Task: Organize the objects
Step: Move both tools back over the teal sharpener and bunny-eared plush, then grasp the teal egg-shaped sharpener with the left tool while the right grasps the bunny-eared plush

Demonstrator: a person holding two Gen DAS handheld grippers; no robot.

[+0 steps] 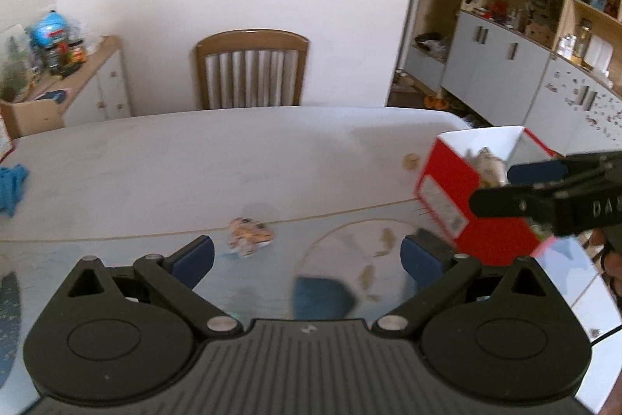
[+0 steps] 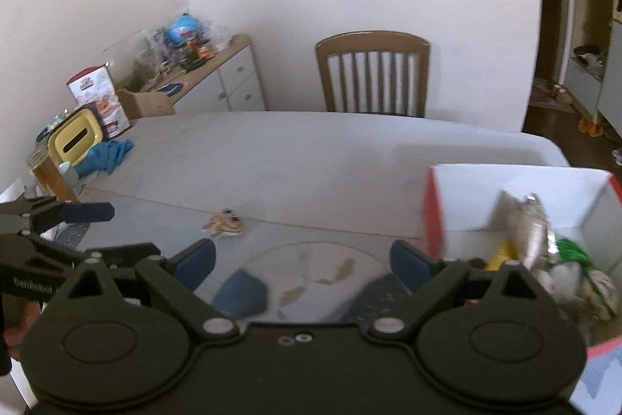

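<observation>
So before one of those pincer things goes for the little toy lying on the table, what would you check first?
1. Left gripper open with nothing between its fingers: ok.
2. Right gripper open with nothing between its fingers: ok.
3. Small toy lying free on the table, nothing on top of it: ok.
4. Red box open at the top to take things: ok; it already holds several items, including a silvery wrapper.
5. Room left in the box for the toy: cannot tell, its floor is partly hidden.
6. Right gripper apart from the box: cannot tell; in the left view it overlaps the box.
</observation>
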